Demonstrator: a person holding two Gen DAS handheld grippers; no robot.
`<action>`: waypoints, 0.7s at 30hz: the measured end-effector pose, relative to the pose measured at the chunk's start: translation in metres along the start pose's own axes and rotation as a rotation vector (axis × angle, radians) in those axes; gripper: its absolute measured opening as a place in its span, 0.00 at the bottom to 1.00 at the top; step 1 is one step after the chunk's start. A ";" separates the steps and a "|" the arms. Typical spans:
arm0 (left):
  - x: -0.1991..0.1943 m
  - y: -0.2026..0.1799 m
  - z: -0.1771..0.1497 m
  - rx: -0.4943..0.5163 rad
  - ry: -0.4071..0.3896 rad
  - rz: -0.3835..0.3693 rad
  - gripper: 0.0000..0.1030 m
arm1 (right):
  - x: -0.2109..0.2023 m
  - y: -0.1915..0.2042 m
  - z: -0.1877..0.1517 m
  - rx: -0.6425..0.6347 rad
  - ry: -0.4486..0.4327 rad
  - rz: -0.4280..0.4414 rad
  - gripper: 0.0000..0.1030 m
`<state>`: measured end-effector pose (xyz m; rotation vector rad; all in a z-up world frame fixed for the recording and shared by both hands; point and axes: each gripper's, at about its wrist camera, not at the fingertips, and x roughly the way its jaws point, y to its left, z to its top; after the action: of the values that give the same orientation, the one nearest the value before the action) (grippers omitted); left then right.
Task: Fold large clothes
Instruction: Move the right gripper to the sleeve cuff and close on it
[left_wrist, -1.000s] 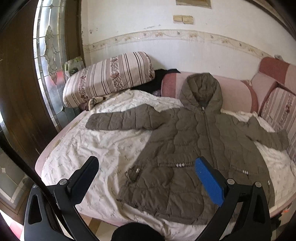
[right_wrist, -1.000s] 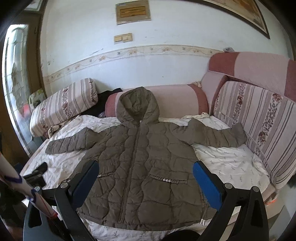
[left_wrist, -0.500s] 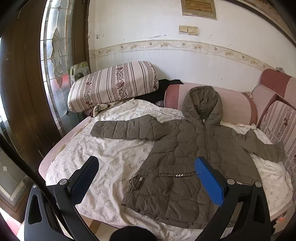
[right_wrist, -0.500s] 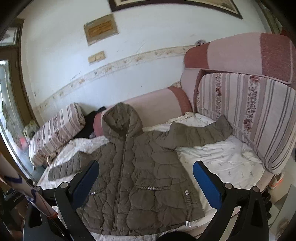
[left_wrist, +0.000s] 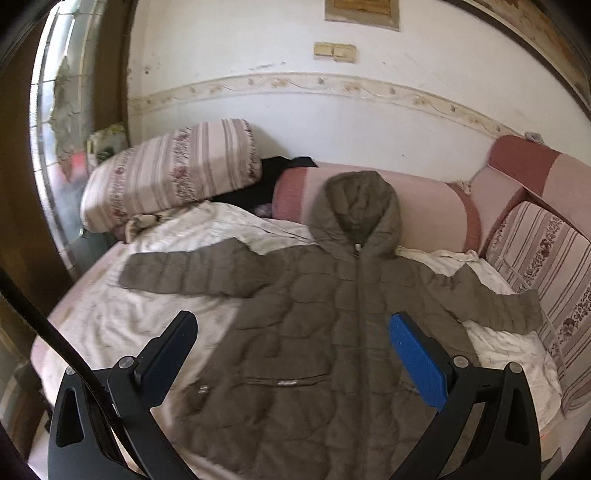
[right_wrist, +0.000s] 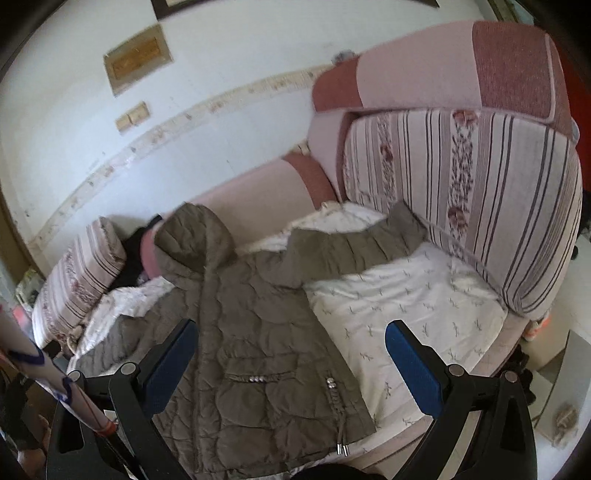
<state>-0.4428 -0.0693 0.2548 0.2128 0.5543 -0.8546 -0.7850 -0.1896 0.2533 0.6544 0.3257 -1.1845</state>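
Left claw (left_wrist: 291, 354) was spread wide, nothing betw. its fingers, touching nothing; it hung above the near edge of the bed (left_wrist: 110, 321), aimed over the lower front of the jacket (left_wrist: 332, 332). One finger showed its blue pad (left_wrist: 415, 360), the other looked dark.

Right claw (right_wrist: 290, 360) was likewise wide apart and empty, raised above the bed's near edge toward its right side, view tilted. Both blue pads (right_wrist: 413, 369) showed. Its left finger overlapped the jacket's hem area in view; contact not evident.

The jacket, olive-brown, quilted, hooded, lay flat, front up and zipped, across the bed on a white printed sheet (right_wrist: 406, 302). Hood (left_wrist: 356, 210) rested at the far edge against a pink bolster (left_wrist: 432, 218). Both sleeves were spread out: one (left_wrist: 192, 271) toward the left edge, the other (right_wrist: 354, 247) reaching the striped cushion (right_wrist: 480, 206) at the right edge, cuff touching it. Hem lay at the near edge, w/ drawcord ends (right_wrist: 343, 448) by the corner.

A striped pillow (left_wrist: 173, 173) sat at the far-left corner, dark cloth (left_wrist: 273, 177) just beside it. Left-wrist view was somewhat blurred. A sleeve w/ blue marks (right_wrist: 40, 369) showed at the right-wrist view's left border.
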 end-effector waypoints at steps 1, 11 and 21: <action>0.007 -0.006 -0.001 -0.004 0.002 -0.004 1.00 | 0.007 -0.001 0.000 0.001 0.013 -0.007 1.00; 0.103 -0.050 -0.017 0.022 0.050 0.020 1.00 | 0.073 -0.008 0.002 0.013 0.113 -0.101 1.00; 0.217 -0.026 -0.057 0.102 0.109 0.184 1.00 | 0.173 -0.059 0.037 0.163 0.162 -0.217 0.84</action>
<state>-0.3699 -0.2058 0.0898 0.3997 0.5837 -0.6952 -0.7812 -0.3554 0.1678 0.8761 0.4485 -1.3782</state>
